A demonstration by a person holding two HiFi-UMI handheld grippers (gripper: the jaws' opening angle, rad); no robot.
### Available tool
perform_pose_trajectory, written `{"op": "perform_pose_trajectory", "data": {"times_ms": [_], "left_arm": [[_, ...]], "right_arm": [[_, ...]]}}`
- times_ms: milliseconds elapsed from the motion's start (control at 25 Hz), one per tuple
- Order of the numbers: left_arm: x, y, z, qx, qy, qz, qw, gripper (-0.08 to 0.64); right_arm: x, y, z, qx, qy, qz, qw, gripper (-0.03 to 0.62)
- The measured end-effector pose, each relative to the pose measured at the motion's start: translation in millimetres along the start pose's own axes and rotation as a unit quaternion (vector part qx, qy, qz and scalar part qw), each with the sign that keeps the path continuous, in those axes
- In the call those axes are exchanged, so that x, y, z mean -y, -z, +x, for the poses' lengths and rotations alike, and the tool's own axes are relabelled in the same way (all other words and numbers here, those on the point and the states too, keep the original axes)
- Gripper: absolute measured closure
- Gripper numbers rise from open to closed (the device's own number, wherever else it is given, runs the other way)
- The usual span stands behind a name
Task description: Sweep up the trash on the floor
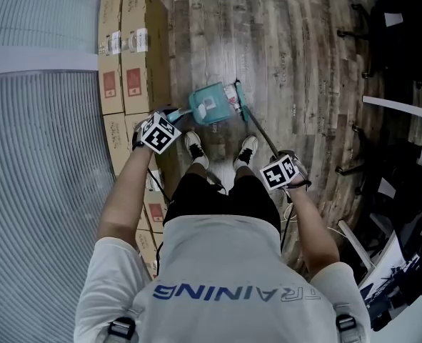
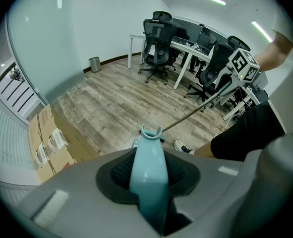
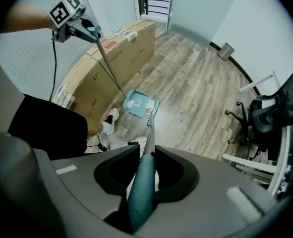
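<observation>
A teal dustpan [image 1: 209, 104] lies on the wood floor in front of my feet, with white scraps of trash [image 3: 133, 103] inside it. Its teal handle [image 2: 148, 172] runs up between the jaws of my left gripper [image 1: 169, 117], which is shut on it. The broom head [image 1: 236, 95] stands at the dustpan's right edge. Its thin pole [image 1: 262, 133] slants up to my right gripper [image 1: 285, 166], which is shut on the dark teal grip [image 3: 142, 190]. The right gripper view looks down the pole at the dustpan [image 3: 138, 103] and shows the left gripper [image 3: 74, 26] at the upper left.
Cardboard boxes [image 1: 128, 56] line the ribbed wall on the left, close to the dustpan. Black office chairs [image 1: 393, 34] and white desks [image 2: 186, 48] stand to the right. A small metal bin [image 3: 226, 51] sits by the far wall. My shoes [image 1: 194, 147] are just behind the dustpan.
</observation>
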State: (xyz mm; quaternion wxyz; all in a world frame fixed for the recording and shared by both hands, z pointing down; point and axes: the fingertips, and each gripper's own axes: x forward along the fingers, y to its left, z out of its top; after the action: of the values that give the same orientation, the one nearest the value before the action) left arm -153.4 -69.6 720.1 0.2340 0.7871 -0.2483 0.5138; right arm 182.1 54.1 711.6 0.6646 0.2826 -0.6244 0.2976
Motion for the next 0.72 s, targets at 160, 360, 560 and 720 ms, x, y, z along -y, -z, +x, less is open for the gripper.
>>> {"op": "perform_pose_trajectory", "data": {"times_ms": [160,360,560,720], "left_arm": [[-0.9,0.4,0.2,0.001,0.000,0.001,1.0000,0.460],[1.1,1.9,-1.0,0.001,0.000,0.000,1.0000,0.460],[-0.3,2.2,-0.1,0.003,0.000,0.000,1.0000,0.460],[-0.8,1.1,-0.7,0.005,-0.010,0.008,0.9999,0.460]], "right_arm": [[-47.6,-33.2,-6.5,0.028,-0.068,-0.025,0.997,0.485],[-79.4,-43.8,-15.1,0.033,-0.083,-0.065,0.994,0.485],[-69.0,-36.0,-14.3,0.036,-0.094,-0.020,0.995,0.485],[-54.1,-29.8,-18.5,0.045,-0.104,0.035,0.993,0.483]]}}
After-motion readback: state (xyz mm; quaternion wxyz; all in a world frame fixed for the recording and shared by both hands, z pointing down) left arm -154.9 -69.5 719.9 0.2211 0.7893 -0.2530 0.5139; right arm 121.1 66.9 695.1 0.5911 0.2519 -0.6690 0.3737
